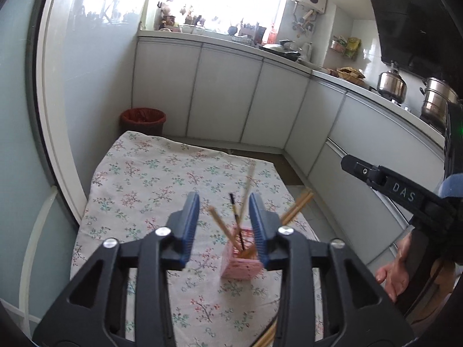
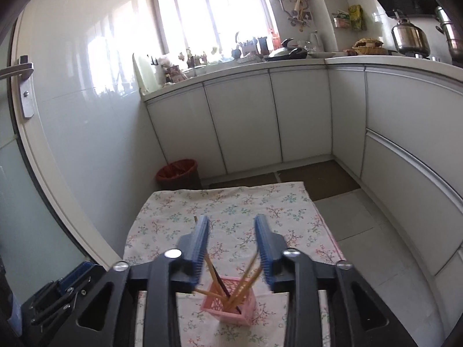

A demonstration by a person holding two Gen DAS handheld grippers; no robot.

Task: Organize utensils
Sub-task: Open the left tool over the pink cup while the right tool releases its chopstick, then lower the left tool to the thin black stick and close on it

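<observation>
Both grippers, left gripper (image 1: 224,225) and right gripper (image 2: 233,248), jaws released, empty; chopsticks (image 2: 244,277) loose in pink basket (image 2: 231,303) just below jaws: withdraw straight, don't snag them.

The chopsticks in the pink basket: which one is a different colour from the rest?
The black chopstick is the odd one. It stands near the middle of the pink basket, dark with a yellowish band, while the other chopsticks around it are plain light wood.
</observation>
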